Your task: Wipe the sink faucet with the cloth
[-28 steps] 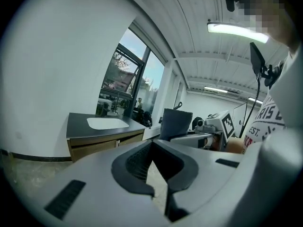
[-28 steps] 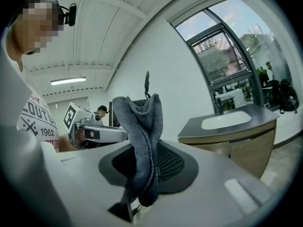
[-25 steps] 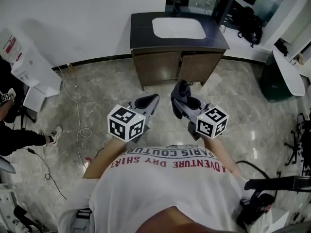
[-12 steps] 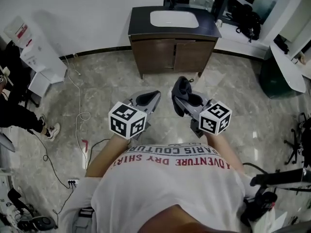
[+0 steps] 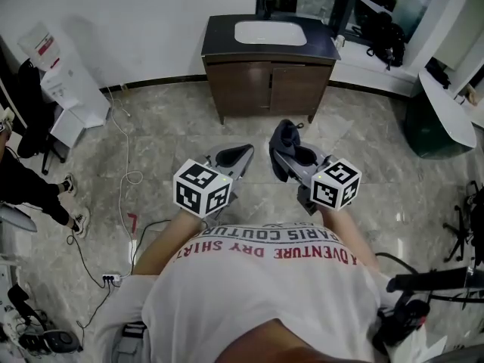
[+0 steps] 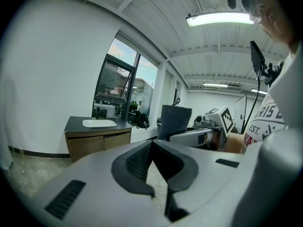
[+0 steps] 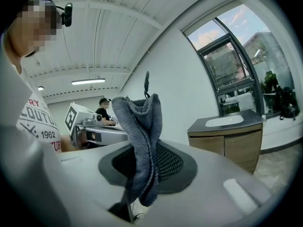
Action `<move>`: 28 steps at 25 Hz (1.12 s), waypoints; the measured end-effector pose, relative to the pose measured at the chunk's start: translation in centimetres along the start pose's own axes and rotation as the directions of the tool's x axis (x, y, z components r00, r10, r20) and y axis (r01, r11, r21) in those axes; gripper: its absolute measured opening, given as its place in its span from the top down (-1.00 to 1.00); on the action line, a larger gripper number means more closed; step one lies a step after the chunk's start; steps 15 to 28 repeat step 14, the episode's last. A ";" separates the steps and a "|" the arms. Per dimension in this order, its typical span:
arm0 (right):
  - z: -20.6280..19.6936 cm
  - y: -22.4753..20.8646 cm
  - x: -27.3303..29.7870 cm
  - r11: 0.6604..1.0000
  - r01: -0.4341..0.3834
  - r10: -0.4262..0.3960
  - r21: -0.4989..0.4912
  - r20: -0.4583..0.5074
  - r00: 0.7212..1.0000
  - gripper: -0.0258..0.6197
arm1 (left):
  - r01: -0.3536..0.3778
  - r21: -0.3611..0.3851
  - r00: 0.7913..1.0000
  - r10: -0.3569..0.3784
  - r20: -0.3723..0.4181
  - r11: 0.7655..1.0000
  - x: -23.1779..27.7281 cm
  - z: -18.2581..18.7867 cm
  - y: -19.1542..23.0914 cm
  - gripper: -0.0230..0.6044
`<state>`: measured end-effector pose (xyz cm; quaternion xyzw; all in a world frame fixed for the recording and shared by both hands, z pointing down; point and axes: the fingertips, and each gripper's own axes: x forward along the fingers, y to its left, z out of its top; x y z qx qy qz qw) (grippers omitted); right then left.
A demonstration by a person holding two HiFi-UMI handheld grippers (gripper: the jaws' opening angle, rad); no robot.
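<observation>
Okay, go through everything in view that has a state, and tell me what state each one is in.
left gripper: shut, nothing between its jaws
right gripper: shut on the cloth
cloth: bunched, standing up out of the jaws
cabinet doors: closed
sink: basin looks empty, not yet reached
ceiling light: on

Bare marble floor [image 5: 181, 119] lies open between you and the vanity cabinet [image 5: 268, 89], so you have a straight path ahead to the sink [image 5: 270, 32]. On your left, a white cable [image 5: 134, 178] loops over the floor, a white unit [image 5: 64, 89] stands against the wall and a person [image 5: 26, 191] is near it. On your right, a dark bin [image 5: 431, 127] sits by a white counter [image 5: 446, 100], with black bags [image 5: 387, 32] beyond the vanity. A black stand [image 5: 435, 282] is close at your right side.
</observation>
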<state>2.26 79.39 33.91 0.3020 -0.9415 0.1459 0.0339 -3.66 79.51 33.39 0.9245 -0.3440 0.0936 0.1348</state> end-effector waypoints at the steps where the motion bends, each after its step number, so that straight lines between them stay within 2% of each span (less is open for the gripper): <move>1: 0.1 0.0 -0.1 1.000 0.002 -0.002 -0.002 0.004 1.000 0.67 | 0.000 0.003 1.000 0.000 -0.002 1.000 0.0 0.0 -0.2 0.93; 7: 0.2 -0.4 -0.8 1.000 0.010 -0.010 0.002 0.009 1.000 0.67 | 0.006 0.008 1.000 -0.006 -0.007 1.000 0.5 0.2 -0.8 0.92; 13: -0.2 -0.6 -0.4 0.998 0.038 -0.038 -0.046 -0.018 0.999 0.67 | 0.015 0.010 1.000 -0.015 -0.010 1.000 0.7 0.1 -0.5 0.93; 28: -0.5 -0.8 -0.6 0.998 0.039 -0.039 -0.048 -0.016 0.999 0.67 | 0.015 0.010 1.000 -0.015 -0.009 1.000 0.9 -0.2 -0.6 0.93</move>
